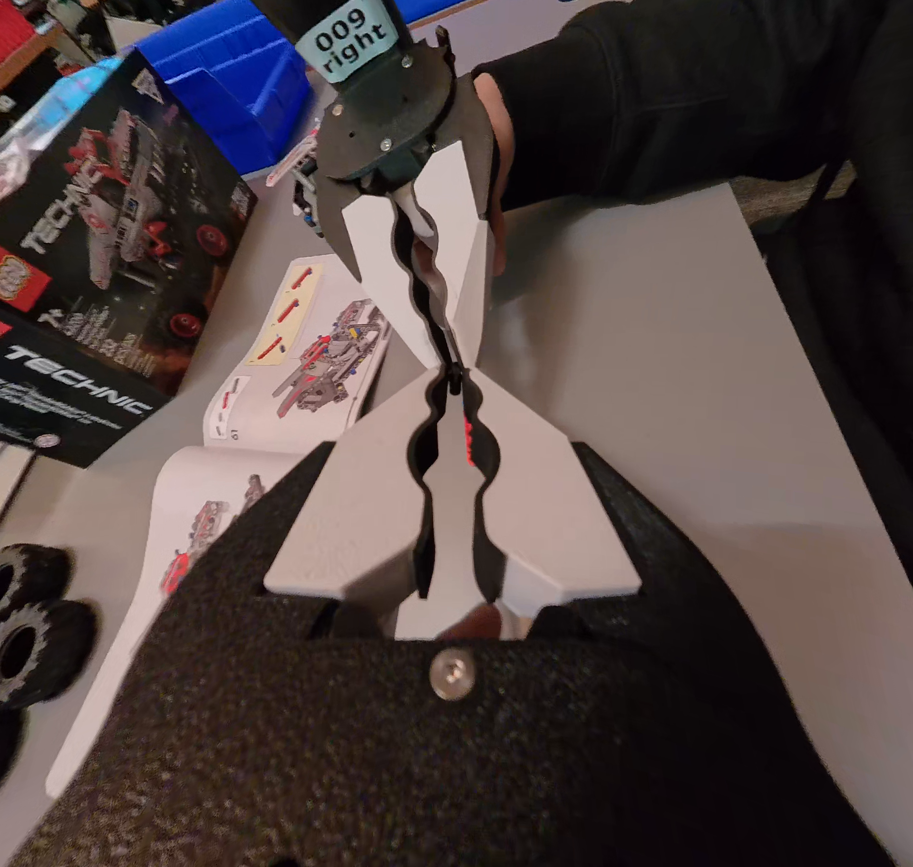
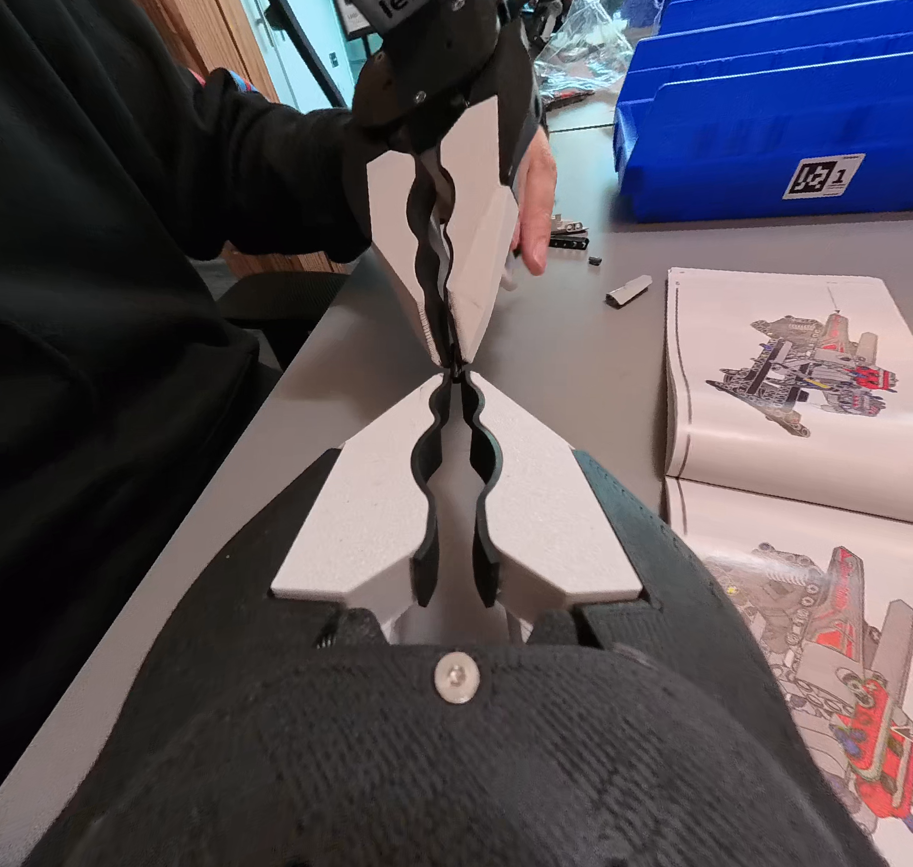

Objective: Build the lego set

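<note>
My left gripper [image 1: 452, 375] is shut on a red Lego beam [image 1: 468, 436] that lies along its right finger. My right gripper [image 2: 454, 380] comes in tip to tip against it, above the grey table [image 1: 642, 374]. A small black pin [image 1: 452, 382] sits where the two sets of tips meet; the right gripper's tips look closed on it. In the right wrist view the left gripper [image 2: 452, 358] hangs down from above and the pin [image 2: 455, 372] is a dark speck between the tips. The red beam is hidden there.
An open instruction booklet [image 1: 316, 349] lies left of the grippers, also in the right wrist view [image 2: 790, 374]. A Lego box [image 1: 113, 231], blue bins [image 2: 766, 127], black tyres [image 1: 29, 646], a part-built model [image 1: 304, 176] and loose pieces [image 2: 628, 291] lie around. Only a small space, under 4 cm, lies between the two pairs of fingers.
</note>
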Tool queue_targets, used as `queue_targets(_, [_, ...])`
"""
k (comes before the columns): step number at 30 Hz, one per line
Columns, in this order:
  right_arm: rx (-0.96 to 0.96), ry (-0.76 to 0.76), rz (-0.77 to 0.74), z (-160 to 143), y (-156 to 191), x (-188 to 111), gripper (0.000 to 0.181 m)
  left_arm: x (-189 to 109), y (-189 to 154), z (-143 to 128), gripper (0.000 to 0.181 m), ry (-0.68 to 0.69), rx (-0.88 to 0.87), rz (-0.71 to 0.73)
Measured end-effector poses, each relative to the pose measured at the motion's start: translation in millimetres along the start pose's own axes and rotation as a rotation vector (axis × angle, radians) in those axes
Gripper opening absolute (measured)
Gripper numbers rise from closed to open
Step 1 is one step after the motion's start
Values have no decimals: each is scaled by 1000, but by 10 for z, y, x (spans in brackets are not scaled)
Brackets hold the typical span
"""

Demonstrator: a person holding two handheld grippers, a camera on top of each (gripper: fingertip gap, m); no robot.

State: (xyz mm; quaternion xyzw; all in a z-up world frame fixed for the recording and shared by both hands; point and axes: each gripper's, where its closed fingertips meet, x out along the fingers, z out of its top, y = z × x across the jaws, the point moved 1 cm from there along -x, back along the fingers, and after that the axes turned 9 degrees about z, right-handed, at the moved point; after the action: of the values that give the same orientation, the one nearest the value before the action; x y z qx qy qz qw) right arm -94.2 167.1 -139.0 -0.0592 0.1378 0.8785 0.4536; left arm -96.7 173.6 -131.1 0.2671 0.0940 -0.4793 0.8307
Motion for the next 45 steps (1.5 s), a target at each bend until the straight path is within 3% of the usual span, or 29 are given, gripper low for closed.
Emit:
queue_targets(4, [-7,-51,-19,88,-23,-52,3,-19,66,56,3,-15,41,69])
queue_targets(6, [-23,-39,-23,76,-21,-60,3,-30,85,22,13,17,37,68])
queue_targets(17, [-60,-42,-5,105,36,-38,3,-23,41,44,2,11,34,27])
queue_targets(29, [-53,-53,-2,117,35,-46,3,-44,31,63,2,5,47,20])
queue_targets(39, [-73,147,-124,-168,-145,0,4,72,71,-310,2,280,-32,3])
queue_targets(45, [-94,382,-192,-503,-243,41,27,122,6,-529,2,459,-6,-137])
